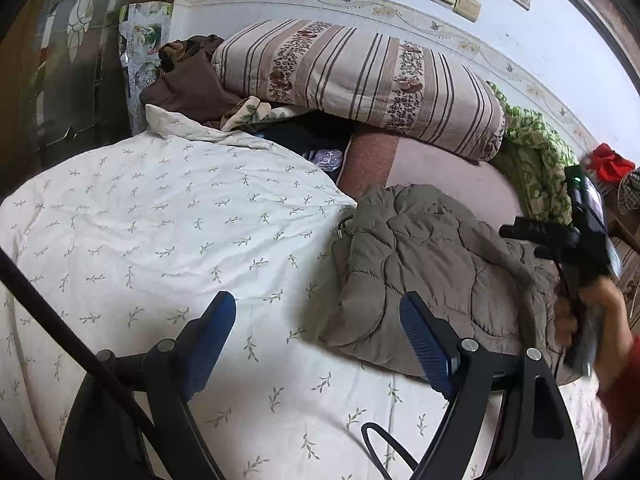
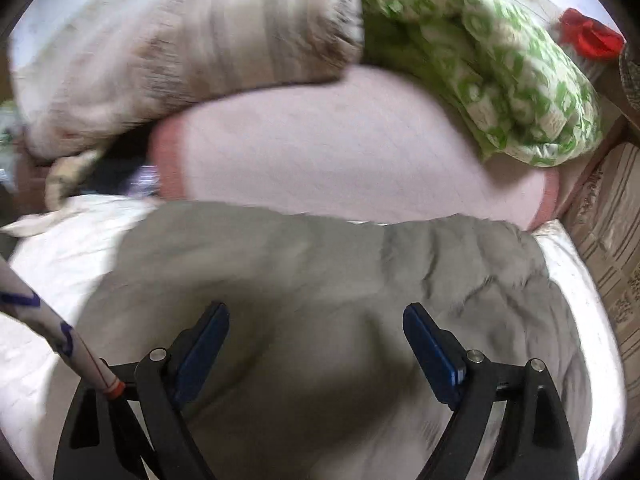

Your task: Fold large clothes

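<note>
A grey-olive quilted padded jacket (image 1: 432,272) lies bunched and folded over on the white leaf-print bedspread (image 1: 160,220). My left gripper (image 1: 316,320) is open and empty above the bedspread, just left of the jacket's near edge. In the left wrist view the right gripper's body (image 1: 584,224) shows, held by a hand at the jacket's right side; its fingertips are hidden. In the blurred right wrist view my right gripper (image 2: 316,328) is open and empty, hovering over the jacket (image 2: 320,280).
A striped floral rolled quilt (image 1: 360,80) and a green patterned blanket (image 1: 536,148) lie at the back against the wall. A pink mattress pad (image 2: 340,152) lies behind the jacket. Brown clothes (image 1: 188,80) are piled at back left. A cardboard box (image 2: 612,220) stands right.
</note>
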The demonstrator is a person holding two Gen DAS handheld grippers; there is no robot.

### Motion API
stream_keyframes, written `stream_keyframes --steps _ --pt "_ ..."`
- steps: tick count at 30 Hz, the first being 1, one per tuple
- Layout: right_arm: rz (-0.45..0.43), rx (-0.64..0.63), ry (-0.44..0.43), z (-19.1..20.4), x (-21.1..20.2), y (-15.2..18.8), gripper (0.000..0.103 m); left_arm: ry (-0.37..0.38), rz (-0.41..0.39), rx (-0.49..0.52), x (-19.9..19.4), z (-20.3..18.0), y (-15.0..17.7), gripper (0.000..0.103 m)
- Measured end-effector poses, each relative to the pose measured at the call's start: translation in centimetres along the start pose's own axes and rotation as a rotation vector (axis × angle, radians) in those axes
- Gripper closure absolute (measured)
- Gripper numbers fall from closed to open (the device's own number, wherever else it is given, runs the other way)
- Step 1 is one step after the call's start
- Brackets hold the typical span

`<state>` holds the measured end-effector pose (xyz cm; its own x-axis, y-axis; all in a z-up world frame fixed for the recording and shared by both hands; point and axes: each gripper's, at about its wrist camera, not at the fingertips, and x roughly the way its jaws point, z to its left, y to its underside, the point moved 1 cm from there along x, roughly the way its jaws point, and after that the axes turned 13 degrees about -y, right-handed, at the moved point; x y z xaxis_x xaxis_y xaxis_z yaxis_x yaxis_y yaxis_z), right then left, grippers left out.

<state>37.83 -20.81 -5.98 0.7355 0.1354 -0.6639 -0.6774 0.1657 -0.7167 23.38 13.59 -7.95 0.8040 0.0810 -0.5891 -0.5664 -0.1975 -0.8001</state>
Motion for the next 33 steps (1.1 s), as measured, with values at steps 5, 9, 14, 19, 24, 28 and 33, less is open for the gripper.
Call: stream_keyframes --steps 5,9,14,19,24,28,33 --pt "0.078 -0.091 -0.047 5.8 2.5 3.9 0.009 0.017 0.001 -0.012 -0.6 0.3 0.0 0.020" --pt "0.066 -0.158 0.087 7.3 7.0 5.8 0.000 0.010 -0.009 0.011 -0.5 -0.4 -0.1 0.020" --pt "0.108 -0.156 0.094 7.4 5.9 4.8 0.005 0.017 0.016 0.017 -0.2 -0.4 0.1 0.020" --pt "0.024 -0.082 0.012 5.1 -0.8 5.5 0.005 0.023 0.002 -0.026 -0.8 0.5 -0.3 0.020" --pt "0.130 -0.081 0.028 3.1 1.8 8.7 0.001 -0.010 0.032 -0.012 0.2 0.2 0.2 0.020" --pt "0.135 -0.024 -0.005 2.6 0.1 8.0 0.005 -0.033 0.024 -0.008 0.1 0.4 0.4 0.020" --pt "0.024 0.004 0.052 -0.6 -6.1 8.6 0.004 -0.025 0.035 -0.035 -0.2 1.1 0.5 0.020"
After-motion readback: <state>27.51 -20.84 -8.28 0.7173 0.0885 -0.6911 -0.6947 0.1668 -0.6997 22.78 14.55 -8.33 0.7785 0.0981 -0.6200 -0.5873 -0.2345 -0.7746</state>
